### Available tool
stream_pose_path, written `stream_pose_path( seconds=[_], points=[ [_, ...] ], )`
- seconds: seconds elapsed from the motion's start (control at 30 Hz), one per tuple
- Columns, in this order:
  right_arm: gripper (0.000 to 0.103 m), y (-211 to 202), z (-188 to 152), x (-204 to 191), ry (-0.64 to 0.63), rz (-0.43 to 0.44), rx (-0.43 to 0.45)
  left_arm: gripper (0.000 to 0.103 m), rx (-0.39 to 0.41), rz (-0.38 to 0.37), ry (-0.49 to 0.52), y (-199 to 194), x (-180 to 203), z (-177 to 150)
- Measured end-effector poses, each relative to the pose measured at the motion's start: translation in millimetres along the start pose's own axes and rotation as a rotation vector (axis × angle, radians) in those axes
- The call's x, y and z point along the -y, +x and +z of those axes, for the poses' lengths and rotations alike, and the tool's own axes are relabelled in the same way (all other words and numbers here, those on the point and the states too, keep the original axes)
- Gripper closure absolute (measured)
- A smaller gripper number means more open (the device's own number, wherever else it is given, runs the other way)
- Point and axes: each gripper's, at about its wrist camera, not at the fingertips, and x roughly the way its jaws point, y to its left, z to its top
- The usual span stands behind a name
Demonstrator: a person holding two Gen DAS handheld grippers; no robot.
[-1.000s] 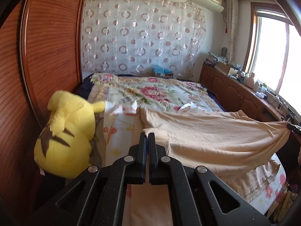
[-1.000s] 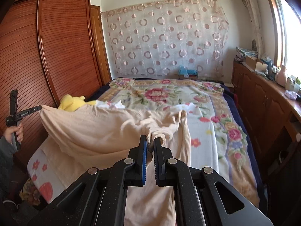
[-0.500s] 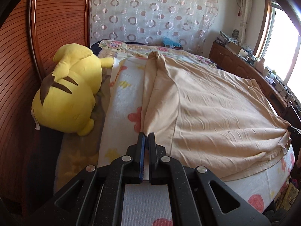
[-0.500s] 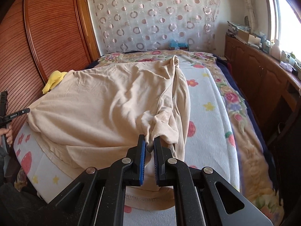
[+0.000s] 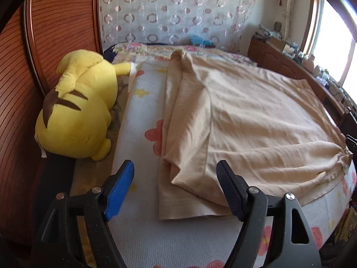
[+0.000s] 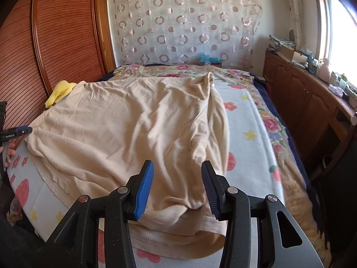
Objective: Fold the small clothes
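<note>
Both tools spread wide, nothing held. Left tool [image 5: 175, 176]: black ribbed plastic fingers, one pad blue [image 5: 120, 187], hovering over the near corner of the garment. Right tool [image 6: 177, 186]: same build, blue ribbed pad on one finger [image 6: 145, 189], jaws straddling a bunched fold at the garment's near edge.

Beige garment [image 6: 125, 129]: thin soft knit, lies spread flat on the bed, doubled over so a lower layer with a stitched hem [image 6: 156, 241] shows under the top layer near the right tool. Surface wrinkled, long creases running toward the far end, where the fabric gathers into a small peak. One folded sleeve-like flap lies along the side near the left tool.

Bed cover [image 5: 142, 116]: white waffle-textured blanket with red flowers and yellow stars. Yellow plush toy [image 5: 78, 107], brown stripes, sits beside the garment against the ribbed wooden wardrobe [image 5: 55, 33].
</note>
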Motion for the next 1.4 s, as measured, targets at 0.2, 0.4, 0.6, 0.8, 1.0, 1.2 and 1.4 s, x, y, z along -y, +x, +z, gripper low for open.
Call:
stream_pose_path(
  seconds=[0.2,0.4,0.6,0.8,1.0,1.2,1.4],
  points=[
    [0.057,14.5,-2.9,-5.6,-0.003,-0.015,-0.024,0.026,-0.018,0.017,0.013,7.8,0.6,-0.7],
    [0.057,21.6,-3.2,-3.5,0.005,0.017,-0.066,0.023,-0.008,0.032,0.03,10.4,3.1,-1.8],
    [0.057,25.6,0.7,2.5,0.035,0.03,-0.085,0.023,-0.006,0.032,0.03,11.0,3.6,-1.8],
    [0.056,27.3,0.0,0.2,0.029,0.022,-0.084,0.023,-0.007,0.033,0.029,11.0,3.9,-2.2],
    [0.054,28.7,-0.9,-1.2,0.024,0.026,-0.084,0.039,-0.014,-0.012,0.044,10.6,9.4,-0.3],
    [0.054,28.8,-1.7,-1.1,0.027,0.029,-0.084,0.083,-0.037,-0.091,0.011,10.3,15.4,5.8],
    [0.054,28.9,-1.8,-1.2,0.031,0.031,-0.083,0.096,0.035,-0.12,0.053,-14.4,41.3,19.2]
  ],
)
